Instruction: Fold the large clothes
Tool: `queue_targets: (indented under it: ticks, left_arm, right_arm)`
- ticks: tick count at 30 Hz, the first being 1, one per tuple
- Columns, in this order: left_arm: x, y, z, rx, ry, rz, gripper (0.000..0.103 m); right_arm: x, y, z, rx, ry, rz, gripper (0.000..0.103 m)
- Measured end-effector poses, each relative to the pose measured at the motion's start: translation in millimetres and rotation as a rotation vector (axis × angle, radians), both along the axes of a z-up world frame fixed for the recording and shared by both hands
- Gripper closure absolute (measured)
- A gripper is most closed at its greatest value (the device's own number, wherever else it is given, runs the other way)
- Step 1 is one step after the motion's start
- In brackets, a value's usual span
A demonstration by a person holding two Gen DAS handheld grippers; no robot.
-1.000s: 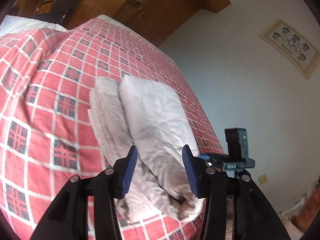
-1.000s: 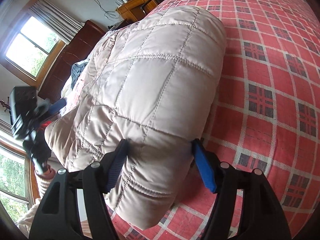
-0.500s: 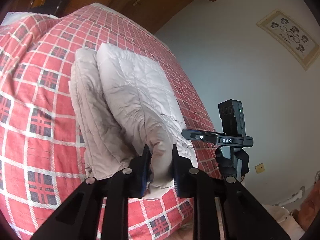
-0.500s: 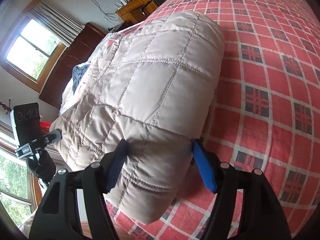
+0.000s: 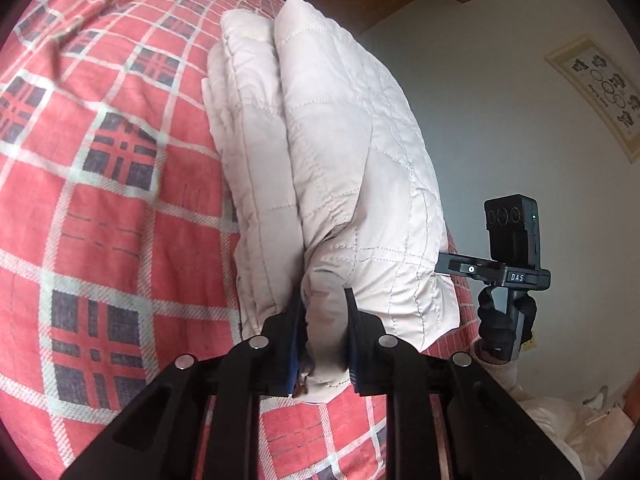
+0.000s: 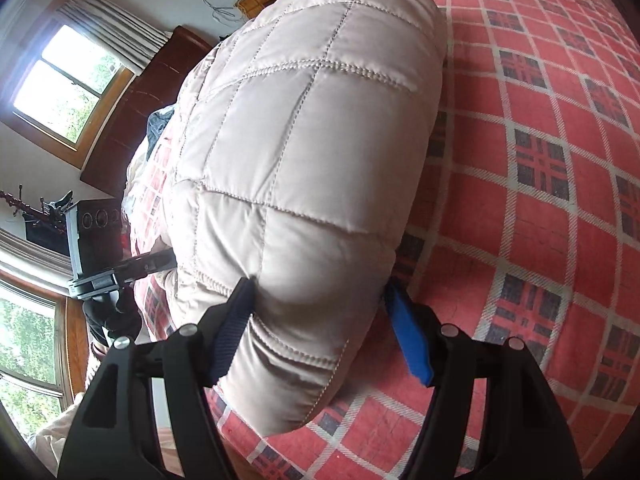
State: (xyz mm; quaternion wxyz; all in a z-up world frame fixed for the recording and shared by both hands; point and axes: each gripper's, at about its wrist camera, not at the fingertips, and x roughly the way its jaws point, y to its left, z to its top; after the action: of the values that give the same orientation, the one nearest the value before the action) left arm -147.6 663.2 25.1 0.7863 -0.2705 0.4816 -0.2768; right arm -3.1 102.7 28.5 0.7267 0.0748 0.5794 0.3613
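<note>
Your left hand-held gripper (image 5: 322,334) is pinched down on a bunched corner of the beige quilted jacket (image 5: 332,152), its two blue-padded fingers (image 5: 295,344) drawn close together with a thick roll of fabric squeezed between them. The jacket lies folded into two plump layers on the bed (image 5: 100,208), on its red plaid cover, and stretches away from that grip toward the wooden furniture at the far end.

Your right hand-held gripper (image 6: 320,324) straddles the other near corner of the jacket (image 6: 304,152). Its fingers (image 6: 408,344) stand wide apart, one pressed into the padding on each side of the puffy bulk, so the jacket fills the whole gap between them. Whether they are clamping the fabric or only resting against it, you cannot tell from here.

Seen from the left wrist, the right hand-held gripper's black handle and camera block (image 5: 508,264) sit just beside the jacket's near edge, on the side toward the pale wall. A framed picture (image 5: 600,92) hangs on that wall, well beyond the jacket.
</note>
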Motion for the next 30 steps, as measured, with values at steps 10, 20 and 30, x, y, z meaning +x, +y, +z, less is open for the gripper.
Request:
queue_targets:
  ticks: [10, 20, 30]
  left_arm:
    - [23, 18, 58, 0.071, -0.099, 0.028, 0.065]
    - [120, 24, 51, 0.065, -0.067, 0.097, 0.066]
    - [108, 32, 70, -0.044, -0.136, 0.086, 0.097]
  right_arm:
    - [-10, -4, 9, -0.004, -0.050, 0.007, 0.035]
    - [-14, 3, 11, -0.004, -0.045, 0.007, 0.035]
    - [-14, 8, 12, 0.001, -0.049, 0.018, 0.034]
